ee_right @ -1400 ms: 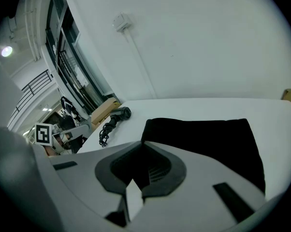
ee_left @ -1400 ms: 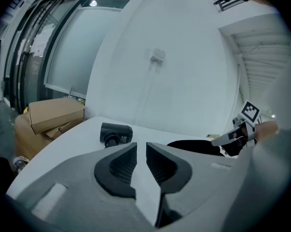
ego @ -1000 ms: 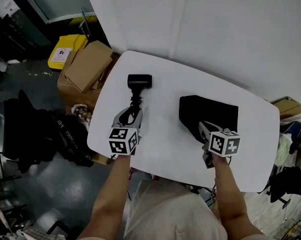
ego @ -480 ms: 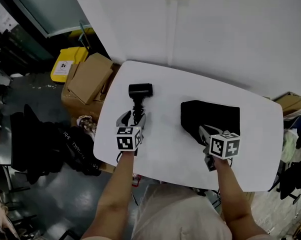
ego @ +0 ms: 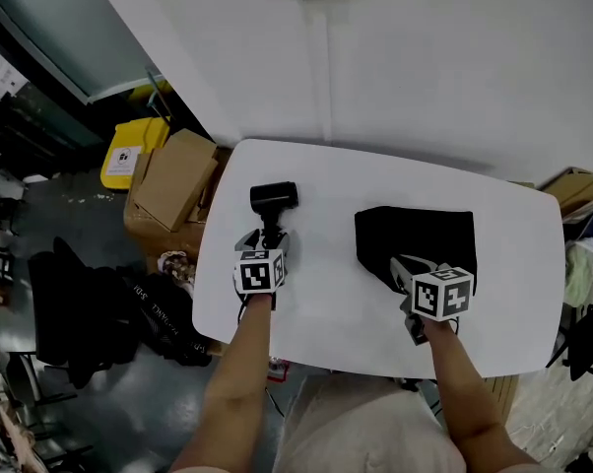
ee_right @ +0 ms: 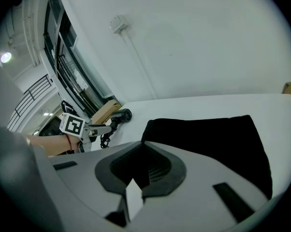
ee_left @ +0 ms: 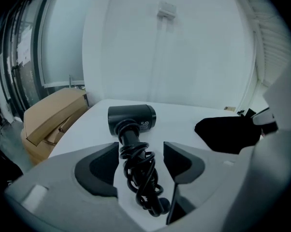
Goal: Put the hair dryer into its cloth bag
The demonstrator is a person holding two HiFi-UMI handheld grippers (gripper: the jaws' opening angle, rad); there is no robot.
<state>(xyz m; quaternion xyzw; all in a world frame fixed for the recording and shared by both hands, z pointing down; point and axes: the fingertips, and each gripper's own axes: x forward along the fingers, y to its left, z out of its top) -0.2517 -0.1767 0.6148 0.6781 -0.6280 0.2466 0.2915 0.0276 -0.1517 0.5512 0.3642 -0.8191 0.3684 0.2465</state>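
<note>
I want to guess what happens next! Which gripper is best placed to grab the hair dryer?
Left. On the left gripper the jaws have just been opening and straddle the cord-wrapped handle of the hair dryer; the right gripper sits shut by the cloth bag.

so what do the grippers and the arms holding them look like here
The left gripper and right gripper are both light grey plastic with dark pads lining the inner faces of the jaws. Each is topped by a marker cube, white with black squares. The forearms are bare, with no sleeves. A thin red band circles the left wrist.
</note>
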